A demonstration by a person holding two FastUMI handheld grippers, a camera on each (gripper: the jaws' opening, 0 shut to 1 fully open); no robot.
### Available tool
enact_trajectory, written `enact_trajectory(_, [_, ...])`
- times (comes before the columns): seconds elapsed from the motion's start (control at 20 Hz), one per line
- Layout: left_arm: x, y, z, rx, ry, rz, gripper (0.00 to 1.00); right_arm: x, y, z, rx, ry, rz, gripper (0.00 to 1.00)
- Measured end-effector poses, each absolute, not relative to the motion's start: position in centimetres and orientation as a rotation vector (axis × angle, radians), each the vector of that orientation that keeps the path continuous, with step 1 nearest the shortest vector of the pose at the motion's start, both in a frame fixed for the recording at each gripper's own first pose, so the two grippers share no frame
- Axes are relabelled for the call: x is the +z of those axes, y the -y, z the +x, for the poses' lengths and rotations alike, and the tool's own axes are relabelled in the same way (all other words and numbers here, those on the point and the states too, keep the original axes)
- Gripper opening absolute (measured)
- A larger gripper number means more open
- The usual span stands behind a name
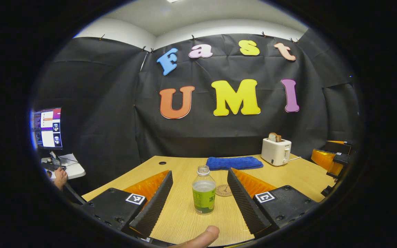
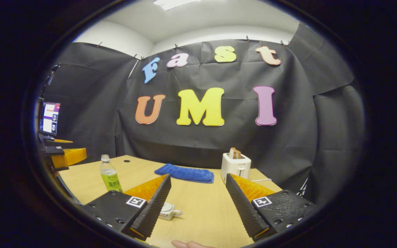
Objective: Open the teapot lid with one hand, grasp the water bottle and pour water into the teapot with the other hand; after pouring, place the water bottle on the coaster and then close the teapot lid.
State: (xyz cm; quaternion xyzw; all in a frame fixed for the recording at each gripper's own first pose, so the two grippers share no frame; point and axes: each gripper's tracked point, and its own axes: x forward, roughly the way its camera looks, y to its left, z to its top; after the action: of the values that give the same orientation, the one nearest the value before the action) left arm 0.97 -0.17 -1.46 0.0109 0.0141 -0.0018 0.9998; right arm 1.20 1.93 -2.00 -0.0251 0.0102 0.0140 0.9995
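In the left gripper view we see the left gripper [image 1: 198, 198] held low over the light wooden table [image 1: 184, 220], its 2 fingers spread wide with nothing between them but air around the clear plastic water bottle with a green label [image 1: 203, 191]. The bottle stands upright, long axis vertical, uncapped mouth up, about half full, apart from both fingers. Just behind it to the right lies the round brown coaster [image 1: 224, 190], flat on the table and close to the bottle. Farther back are a folded blue towel [image 1: 234, 162] and a white toaster [image 1: 276, 151] with a slice of bread in it; the other gripper [image 1: 333, 158] shows at the right edge, and a monitor [image 1: 48, 128] glows at the left. In the right gripper view the right gripper [image 2: 198, 203] also has its 2 fingers wide apart and empty. Between them, near the left finger, sits a small white teapot [image 2: 167, 210], partly hidden, its handle pointing right; we cannot tell how the lid sits. The bottle stands upright at the left, well apart from the teapot, and black cloth walls close the booth.
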Motion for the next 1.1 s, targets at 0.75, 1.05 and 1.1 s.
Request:
enact_trajectory(0.75, [-0.7,-0.3,1.2,-0.006,0.026,-0.004,0.99,-11.2,-7.4,8.2,0.102,-0.106,0.020,0.95])
enact_trajectory(1.05, [-1.6,-0.4,1.9,-0.012,0.003,0.000,0.99,-15.8,-10.0,10.0,0.135,-0.214,0.072,0.79])
enact_trajectory(1.1, [-1.8,-0.4,2.0,-0.013,-0.003,-0.005,0.99,-16.7,-9.9,10.4,0.116,-0.236,0.073,0.73])
